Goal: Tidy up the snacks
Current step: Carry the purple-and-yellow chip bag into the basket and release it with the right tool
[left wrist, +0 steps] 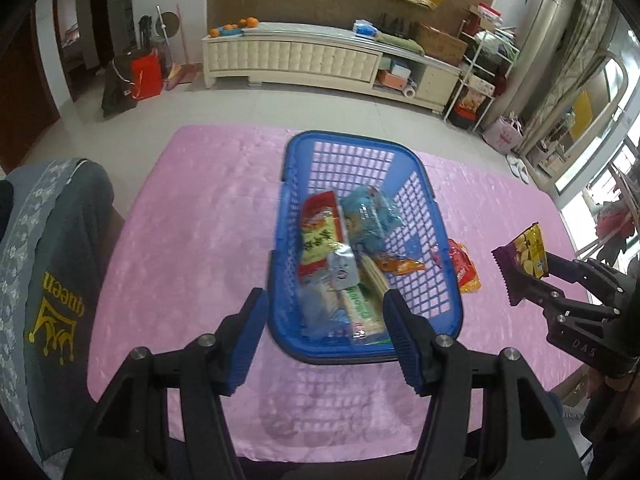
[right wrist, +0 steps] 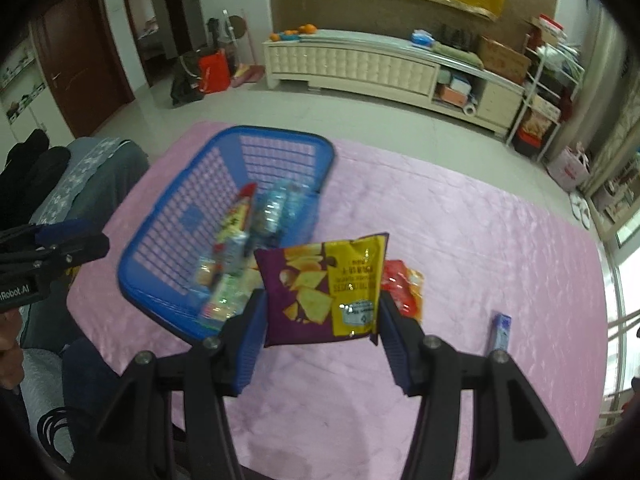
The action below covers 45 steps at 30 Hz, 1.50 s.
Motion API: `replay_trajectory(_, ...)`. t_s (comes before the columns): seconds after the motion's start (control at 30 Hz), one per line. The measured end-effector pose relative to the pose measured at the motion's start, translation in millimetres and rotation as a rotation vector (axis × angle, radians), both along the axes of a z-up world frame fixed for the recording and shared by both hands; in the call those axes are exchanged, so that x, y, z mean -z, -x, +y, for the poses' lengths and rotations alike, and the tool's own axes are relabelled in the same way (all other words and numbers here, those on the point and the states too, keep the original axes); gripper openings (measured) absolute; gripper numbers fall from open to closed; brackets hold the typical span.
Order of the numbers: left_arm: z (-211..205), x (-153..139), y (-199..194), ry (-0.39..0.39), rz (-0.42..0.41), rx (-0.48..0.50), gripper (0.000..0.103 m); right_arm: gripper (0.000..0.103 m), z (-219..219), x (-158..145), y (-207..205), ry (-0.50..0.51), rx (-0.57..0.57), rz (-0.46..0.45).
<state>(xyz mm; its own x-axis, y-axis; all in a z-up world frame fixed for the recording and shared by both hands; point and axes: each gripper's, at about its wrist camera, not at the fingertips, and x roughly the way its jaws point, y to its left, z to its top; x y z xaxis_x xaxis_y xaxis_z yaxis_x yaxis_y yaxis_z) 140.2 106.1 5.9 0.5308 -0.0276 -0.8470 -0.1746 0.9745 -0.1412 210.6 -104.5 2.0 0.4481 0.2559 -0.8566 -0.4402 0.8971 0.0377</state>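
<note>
— Which step is this?

— Carrying a snack over, I'd say. In the right view's lower middle, the right gripper has its fingers clamped on a chip bag, purple and yellow, glossy, held upright above the pink desk.

— And the left gripper?

— Fingers spread, holding nothing, hanging just short of the blue basket at the middle of its view.

— What next?

— Swing the bag left over the rim and let go; several packets lie inside already. Farther right, a red packet and a small blue box wait on the desk.
</note>
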Motion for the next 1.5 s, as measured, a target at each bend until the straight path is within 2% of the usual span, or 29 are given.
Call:
replay_trajectory(0.33, 29, 11, 3, 0.011, 0.011, -0.028, 0.057, 0.059, 50, 10, -8, 0.019, -0.065, 0.015)
replay_trajectory(0.73, 52, 45, -9, 0.033, 0.067, -0.046, 0.057, 0.059, 93, 61, -25, 0.071, -0.122, 0.124)
replay_trajectory(1.0, 61, 57, -11, 0.055, 0.09, -0.071, 0.057, 0.059, 102, 83, -25, 0.121, -0.138, 0.168)
replay_trajectory(1.17, 61, 54, -4, 0.046, 0.092, -0.069, 0.057, 0.059, 103, 85, -17, 0.131, -0.145, 0.182)
replay_trajectory(1.27, 56, 47, -1, 0.031, 0.082, -0.063, 0.057, 0.064, 102, 85, -14, 0.103, -0.141, 0.216)
replay_trajectory(1.5, 41, 30, 11, 0.004, 0.057, -0.042, 0.057, 0.065, 87, 63, -5, 0.06, -0.13, 0.193)
